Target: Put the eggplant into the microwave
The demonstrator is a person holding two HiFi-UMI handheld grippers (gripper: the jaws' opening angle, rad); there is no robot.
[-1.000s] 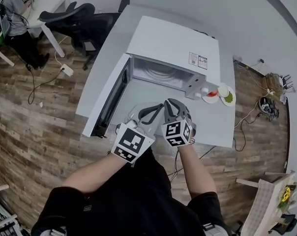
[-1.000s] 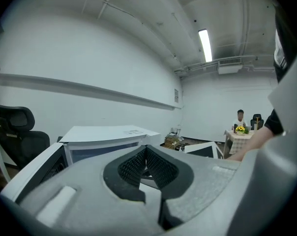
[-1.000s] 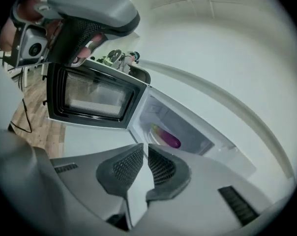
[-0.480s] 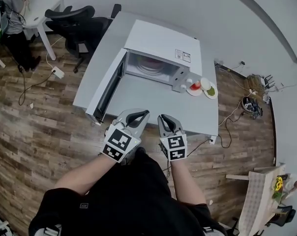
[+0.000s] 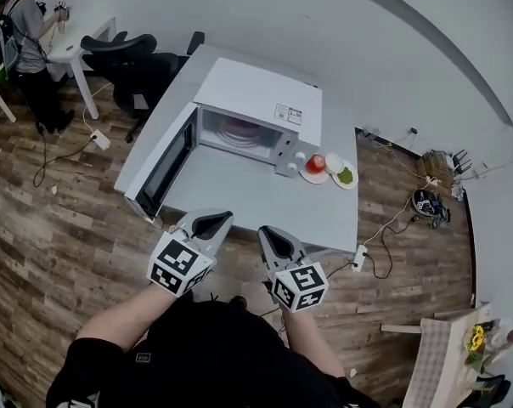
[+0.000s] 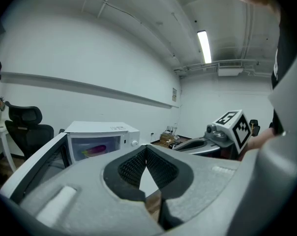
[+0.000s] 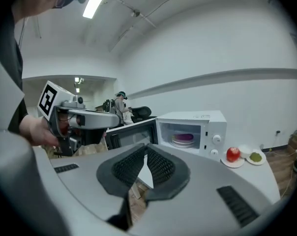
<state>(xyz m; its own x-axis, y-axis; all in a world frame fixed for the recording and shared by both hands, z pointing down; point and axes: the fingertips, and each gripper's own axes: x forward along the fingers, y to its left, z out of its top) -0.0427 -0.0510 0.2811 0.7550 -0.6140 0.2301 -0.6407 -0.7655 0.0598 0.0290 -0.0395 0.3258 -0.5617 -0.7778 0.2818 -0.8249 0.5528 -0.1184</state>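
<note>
Stock as I read it from the remote station. Wooden floor (image 5: 53, 228): fills the left and lower right of the head view. White bench (image 5: 256, 198): centre of that view, set against the wall. White microwave (image 5: 256, 92): on the bench's far half, upper centre, its door (image 5: 163, 164) swung wide open to the left. Black office chair (image 5: 125, 53): upper left, beside the bench's far corner. A person (image 5: 31, 32): standing at the far upper left, well apart from the bench. Left gripper (image 6: 146, 148): lower centre of the head view, off the bench's near edge; I see its ribbed pads meeting at the tips with nothing between them. Right gripper (image 7: 147, 147): just beside the left one, also short of the bench; its jaws have just been closing, the tips now meet, and I see nothing held. Plate (image 7: 183, 143): inside the microwave cavity. Eggplant (image 7: 184, 137): purple, lying on that plate inside the microwave. Red apple (image 5: 314, 164): on a small dish right of the microwave. Small dish with green contents (image 5: 346, 176): just beside the apple.
</note>
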